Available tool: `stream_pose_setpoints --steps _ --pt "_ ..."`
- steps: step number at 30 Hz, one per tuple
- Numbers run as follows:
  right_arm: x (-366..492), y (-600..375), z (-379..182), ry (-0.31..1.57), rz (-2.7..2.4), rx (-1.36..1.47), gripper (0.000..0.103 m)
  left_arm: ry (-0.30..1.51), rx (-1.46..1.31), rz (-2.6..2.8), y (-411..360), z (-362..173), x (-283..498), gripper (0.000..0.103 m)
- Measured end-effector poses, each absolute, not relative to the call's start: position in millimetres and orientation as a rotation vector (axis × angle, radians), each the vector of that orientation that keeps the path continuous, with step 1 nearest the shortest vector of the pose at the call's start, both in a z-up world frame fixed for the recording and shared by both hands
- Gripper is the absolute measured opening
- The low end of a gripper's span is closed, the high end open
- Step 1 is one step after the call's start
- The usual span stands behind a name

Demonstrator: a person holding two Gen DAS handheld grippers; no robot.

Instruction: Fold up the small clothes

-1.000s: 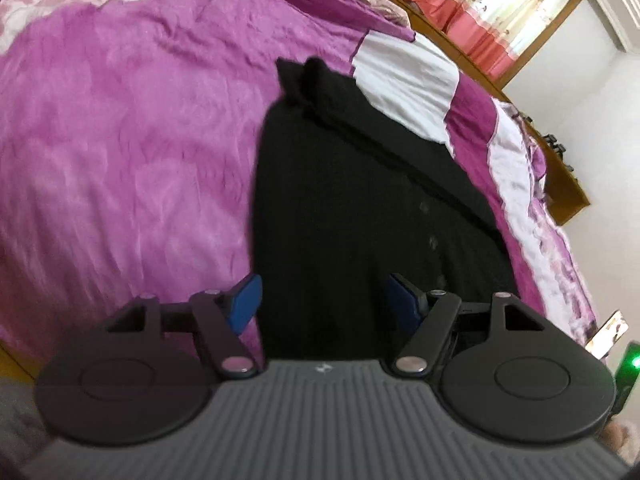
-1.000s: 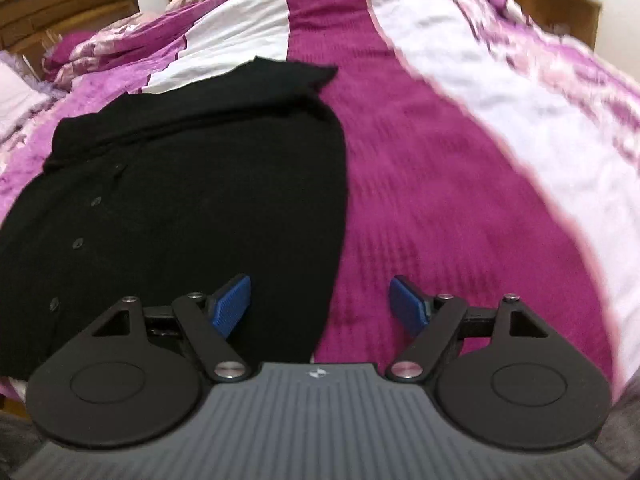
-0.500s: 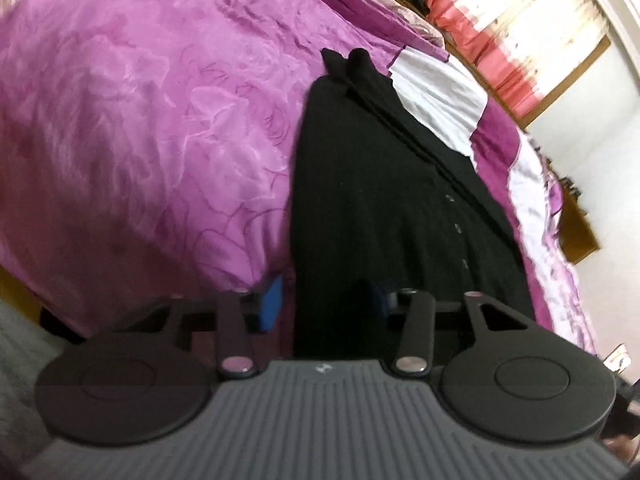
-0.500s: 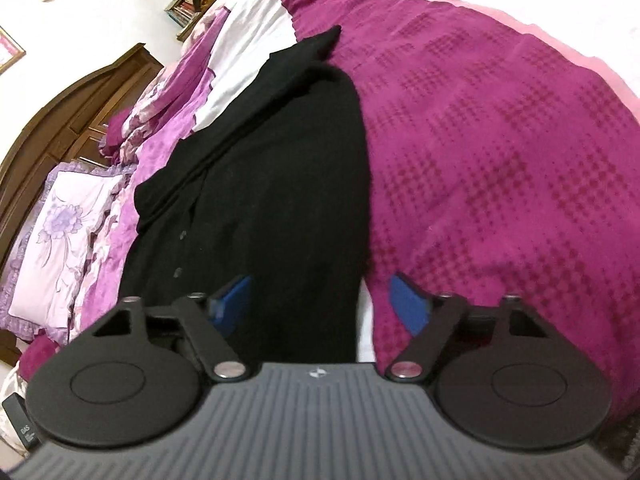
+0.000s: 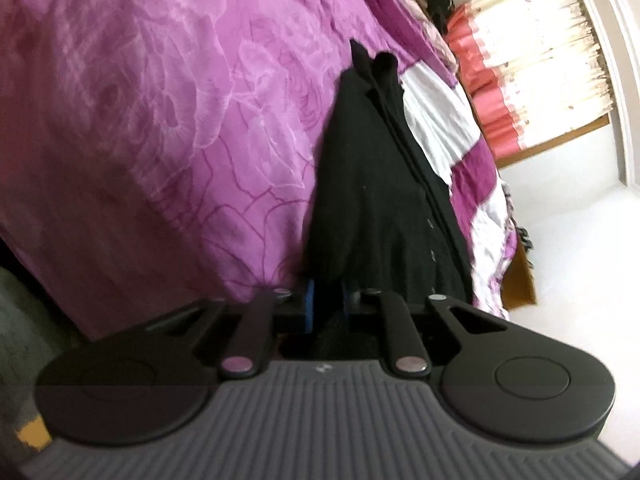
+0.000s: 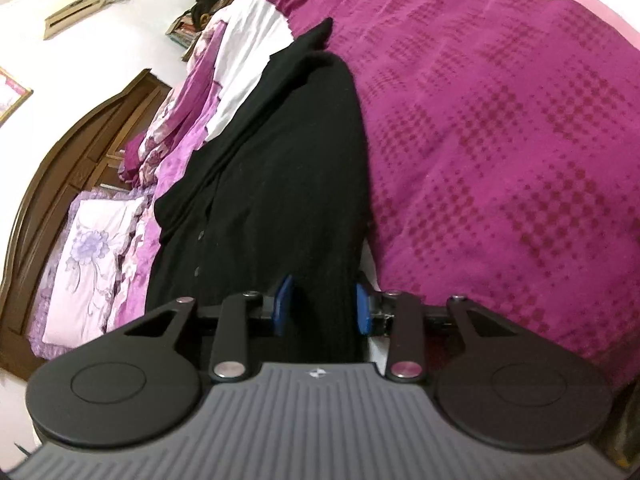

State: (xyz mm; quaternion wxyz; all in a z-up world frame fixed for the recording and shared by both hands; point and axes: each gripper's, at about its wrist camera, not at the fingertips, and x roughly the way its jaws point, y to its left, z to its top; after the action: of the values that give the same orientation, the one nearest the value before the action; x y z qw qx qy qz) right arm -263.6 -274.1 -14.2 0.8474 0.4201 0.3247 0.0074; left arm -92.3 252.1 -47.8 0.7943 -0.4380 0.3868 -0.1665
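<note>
the black cardigan (image 5: 372, 184) lies spread on the purple bedspread (image 5: 160, 120), its near hem at the edge of the bed where both tools meet it, its buttons running along the middle and its far end pointing toward the white stripe of the cover. the left gripper (image 5: 328, 304) has just been closing and its jaws now stand narrow, with a bunched corner of the hem between the blue pads; the fabric appears pinched. the right gripper (image 6: 322, 304) has also just been closing; its jaws stand about half open around the opposite hem corner of the cardigan (image 6: 280, 184), and the right-hand pad looks close against the knit while a gap shows beside the left-hand pad, so this grip is judged not yet firm. risk one: if the hem is lifted before the right side seats, that corner can slide out and the fold goes skewed. risk two: either pad may catch the bedspread (image 6: 500, 160) under the knit, since the cover lies directly beneath the hem, and the cover would then rise with the garment. risk three: a pinch on one layer only would leave the lower layer behind. risk four: uneven pulling can drag the loose knit and wrinkle it.
</note>
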Motion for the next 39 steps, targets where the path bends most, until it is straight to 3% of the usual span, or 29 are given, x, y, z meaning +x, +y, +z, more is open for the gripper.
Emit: stream_pose_setpoints --steps 10,26,28,30,32,39 --pt "-257 -285 -25 0.669 0.049 0.986 0.037 0.87 -1.143 -0.396 266 -67 -89 0.014" --pt "-258 -291 -34 0.641 0.088 1.075 0.037 0.801 -1.05 -0.481 241 -47 -92 0.01" --pt "-257 -291 -32 0.655 0.091 1.049 0.032 0.79 -1.038 -0.486 241 -45 -93 0.01" --pt "-258 -292 -33 0.657 0.086 1.048 0.015 0.781 -1.002 -0.478 236 -41 -93 0.01" --pt "-259 -294 -38 0.658 0.095 1.086 0.009 0.765 -0.942 -0.44 228 -37 -94 0.01" --pt "-258 -290 -35 0.636 0.102 1.048 0.007 0.748 -0.949 -0.444 230 -36 -89 0.01"
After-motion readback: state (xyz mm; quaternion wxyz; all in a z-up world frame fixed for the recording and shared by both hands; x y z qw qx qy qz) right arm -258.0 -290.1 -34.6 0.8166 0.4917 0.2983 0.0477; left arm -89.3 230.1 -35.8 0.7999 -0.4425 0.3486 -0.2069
